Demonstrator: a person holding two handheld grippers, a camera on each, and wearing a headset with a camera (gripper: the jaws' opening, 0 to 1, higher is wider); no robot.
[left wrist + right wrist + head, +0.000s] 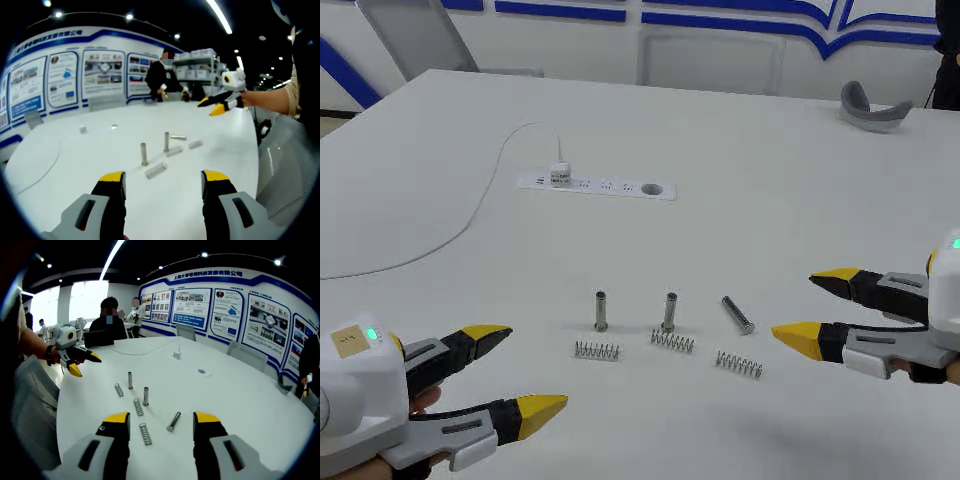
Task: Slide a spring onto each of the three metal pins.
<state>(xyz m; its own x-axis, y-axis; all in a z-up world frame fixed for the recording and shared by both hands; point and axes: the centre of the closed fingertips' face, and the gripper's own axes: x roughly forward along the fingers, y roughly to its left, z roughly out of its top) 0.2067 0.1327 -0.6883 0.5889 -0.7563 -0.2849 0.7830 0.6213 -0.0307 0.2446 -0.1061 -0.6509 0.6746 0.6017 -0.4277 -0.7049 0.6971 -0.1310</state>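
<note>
Currently, at the lower left, the left gripper (525,368) hovers over the white tabletop (770,160), jaws spread apart with nothing between them. Beyond it, 3 metal pins form a row: the left pin (601,310) and middle pin (669,311) stand upright, while the right pin (737,314) lies on its side. Just in front of them, the left spring (597,350), middle spring (672,341) and right spring (738,364) lie flat, none on a pin. At the far right, the right gripper (800,305) is likewise spread wide, holding nothing.
</note>
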